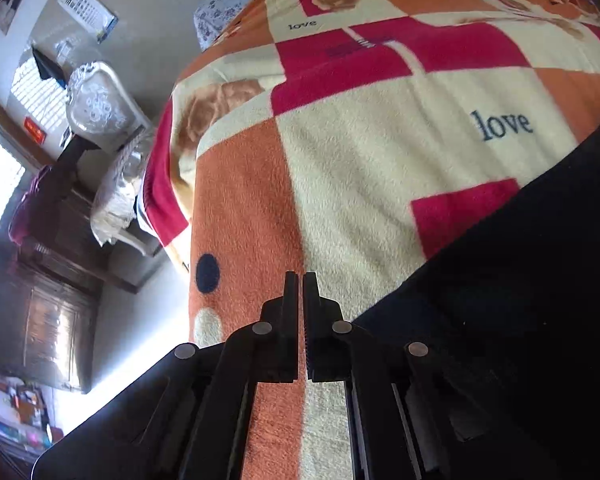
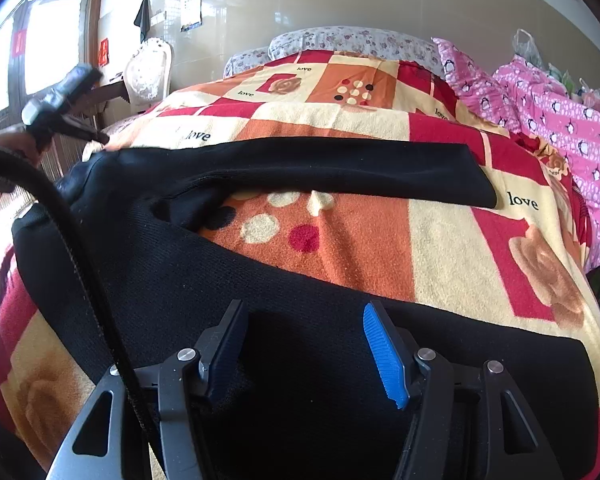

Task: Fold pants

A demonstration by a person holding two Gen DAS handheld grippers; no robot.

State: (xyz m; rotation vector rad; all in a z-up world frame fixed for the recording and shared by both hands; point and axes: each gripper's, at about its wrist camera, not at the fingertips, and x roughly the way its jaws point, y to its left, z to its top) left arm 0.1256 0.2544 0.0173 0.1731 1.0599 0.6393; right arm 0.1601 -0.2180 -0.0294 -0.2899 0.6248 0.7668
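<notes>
Black pants [image 2: 300,360] lie spread on the patterned blanket, one leg [image 2: 340,168] stretched across the far side and the other running under my right gripper. My right gripper [image 2: 304,320] is open, its blue-padded fingers [image 2: 384,356] just above the near leg. My left gripper [image 1: 302,280] is shut with nothing visibly between its fingers; the pants [image 1: 520,300] lie just to its right. The left gripper also shows in the right wrist view [image 2: 96,136] at the waist end of the pants.
The bed carries an orange, red and cream "love" blanket [image 2: 440,240]. Pink bedding [image 2: 560,120] is piled on the right, floral pillows [image 2: 340,40] at the head. A white chair [image 1: 108,140] and a wooden cabinet [image 1: 48,320] stand beside the bed.
</notes>
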